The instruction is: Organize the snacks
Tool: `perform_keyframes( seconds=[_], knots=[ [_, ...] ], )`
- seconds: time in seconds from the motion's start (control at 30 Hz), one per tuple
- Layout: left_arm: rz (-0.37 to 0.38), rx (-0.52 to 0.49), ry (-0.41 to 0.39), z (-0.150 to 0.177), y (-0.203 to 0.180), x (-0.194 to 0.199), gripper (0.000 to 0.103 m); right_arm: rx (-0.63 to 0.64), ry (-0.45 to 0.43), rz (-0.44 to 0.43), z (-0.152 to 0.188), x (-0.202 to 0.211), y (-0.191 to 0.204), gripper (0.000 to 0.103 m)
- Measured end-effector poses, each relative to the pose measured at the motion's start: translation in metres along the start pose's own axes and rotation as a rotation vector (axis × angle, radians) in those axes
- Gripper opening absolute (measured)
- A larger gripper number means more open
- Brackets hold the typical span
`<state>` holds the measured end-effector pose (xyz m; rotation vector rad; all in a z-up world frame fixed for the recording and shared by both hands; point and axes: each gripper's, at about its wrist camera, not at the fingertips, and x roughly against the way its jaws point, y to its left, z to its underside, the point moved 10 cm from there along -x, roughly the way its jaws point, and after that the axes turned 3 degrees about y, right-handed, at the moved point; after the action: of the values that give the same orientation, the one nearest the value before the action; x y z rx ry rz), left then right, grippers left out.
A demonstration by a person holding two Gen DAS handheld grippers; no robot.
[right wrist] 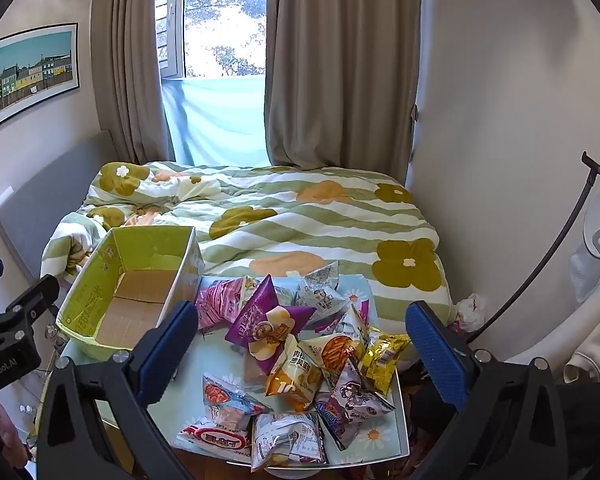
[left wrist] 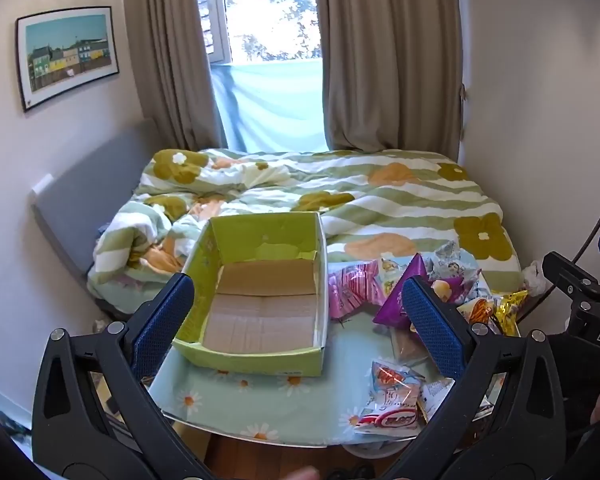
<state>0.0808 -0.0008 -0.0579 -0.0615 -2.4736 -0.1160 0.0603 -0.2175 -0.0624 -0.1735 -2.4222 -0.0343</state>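
Both spread wide, left gripper (left wrist: 298,312) and right gripper (right wrist: 302,340), holding nothing; risk knocking piled snack bags (right wrist: 300,360) off table (right wrist: 384,438) before reaching box (left wrist: 260,280).

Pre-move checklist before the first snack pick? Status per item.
1. Box has nothing in it, bare cardboard floor showing: ok.
2. Left gripper open, holding nothing: ok.
3. Right gripper open, holding nothing: ok.
4. Snacks piled on the table right of the box, none in it yet: ok.
5. Purple bag on top of the pile, unobstructed from above: ok.
6. Packets at the near table edge, such as the red-label one, fully supported: cannot tell.
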Motion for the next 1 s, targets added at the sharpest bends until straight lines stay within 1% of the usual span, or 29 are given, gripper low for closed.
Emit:
perform_keyframes(
  seconds=[0.03,0.33,0.37,0.77,1.0],
  knots=[
    [-0.017,-0.001,0.006,0.0001,0.0017,-0.0006,0.103,-0.001,0.001,-0.002,0.0001,0.0001,0.0003,0.103],
    [-0.033,0.001,0.011,-0.0040,0.0046,-0.0069,0.103,0.004,0.002,-0.008,-0.0043,0.0035,0.0034,0.103],
    [-0.021,-0.001,-0.012,-0.0033,0.0020,0.0022,0.103,0.004,0.001,-0.010,-0.0052,0.0043,0.0027,0.103],
    [-0.005,0.016,0.006,-0.0020,-0.0022,-0.0019,0.103,0.010,-0.008,-0.008,-0.0018,0.0033,0.0051,0.103],
    [-0.003,0.014,0.008,-0.0010,-0.0039,-0.0016,0.103,0.005,-0.004,-0.016,-0.0024,0.0020,-0.0015,0.103]
  ],
)
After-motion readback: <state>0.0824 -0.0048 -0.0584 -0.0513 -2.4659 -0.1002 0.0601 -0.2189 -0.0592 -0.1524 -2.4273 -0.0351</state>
